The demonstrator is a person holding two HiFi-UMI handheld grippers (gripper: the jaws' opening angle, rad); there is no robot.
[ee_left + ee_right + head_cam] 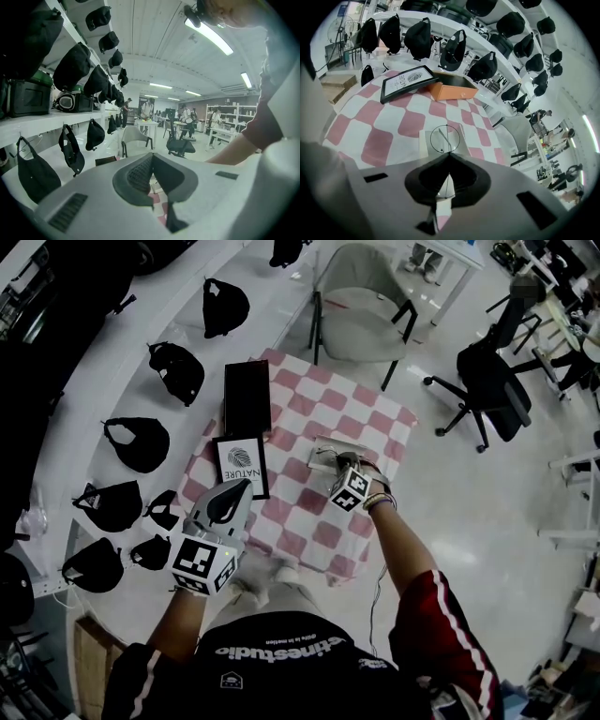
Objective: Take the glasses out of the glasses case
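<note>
Left gripper (234,493): nearest to the person, held above the near left corner of the checked cloth (309,521). Its jaws are pressed together with nothing between them, and it points out over the room.
Right gripper (449,157): further in over the cloth, jaws pinched tight on the thin wire of the glasses (445,138).
Glasses: in that pinch. One round lens shows just past the tips and the other sits back between the jaws, so their long axis runs roughly along the gripper's own line.
Glasses case (423,140): white and flat on the cloth, directly under the glasses and just ahead of the right gripper. Whether the frame touches it, I can't tell.
Nearer hand: the right, which has the glasses in its jaws. The left is well apart from the case.
Next move, as I'd judge it: lift the frame straight up, clear of the case.
Beyond: a framed print (241,465), then a dark box (247,395), with a chair (361,296) past the table.
</note>
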